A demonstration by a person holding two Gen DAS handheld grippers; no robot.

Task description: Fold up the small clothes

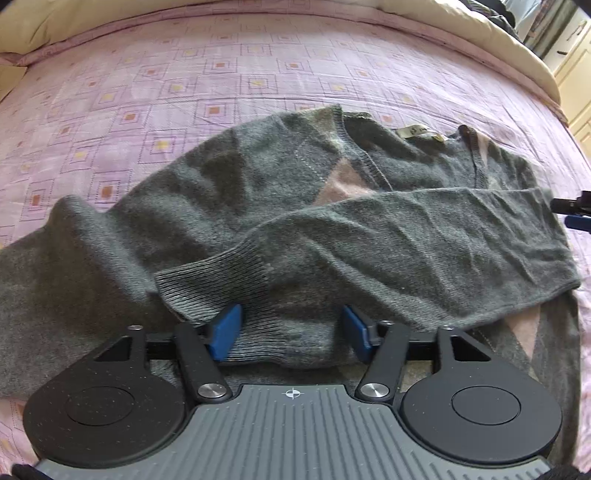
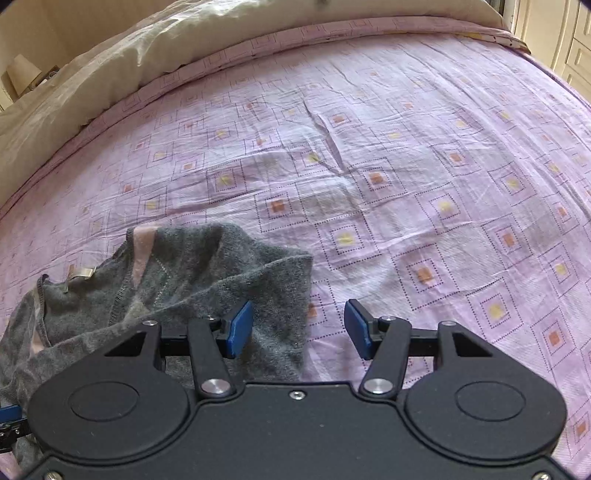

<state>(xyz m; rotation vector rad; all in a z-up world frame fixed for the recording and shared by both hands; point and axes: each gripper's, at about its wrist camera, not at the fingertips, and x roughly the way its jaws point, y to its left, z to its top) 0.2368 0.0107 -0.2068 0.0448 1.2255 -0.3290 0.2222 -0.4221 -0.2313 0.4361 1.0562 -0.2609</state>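
Pink bedsheet [image 1: 184, 85] with little orange and yellow squares fills the upper half of the left wrist view, and a cream duvet [image 1: 74, 22] runs bunched along its far edge at the top. Across the middle of that frame lies the grey sweater [image 1: 229, 184], spread over the bed, its V-neck with pink diamond patches toward the upper right and a pale label [image 1: 415, 132] showing at the collar. One sleeve [image 1: 388, 236] is folded across the body, running from the right side down to its ribbed cuff [image 1: 207, 284] at lower centre. And the left gripper [image 1: 291, 332] sits low over the knit, blue fingers [image 1: 226, 332] spread wide with a ribbed band of the sweater between them; neither pad visibly pinches it. At the far right edge, a bit of the other gripper pokes in just beside the sleeve's fold.

Over to the right wrist view: the sweater [image 2: 177, 273] occupies the lower left, its collar label [image 2: 79, 275] visible there, shoulder corner reaching toward centre. The right gripper [image 2: 299, 330] is also spread wide, its left finger [image 2: 240, 328] over the grey wool, its right one over bare sheet [image 2: 406, 147], holding nothing. Cream duvet [image 2: 129, 55] heaps along the upper left.
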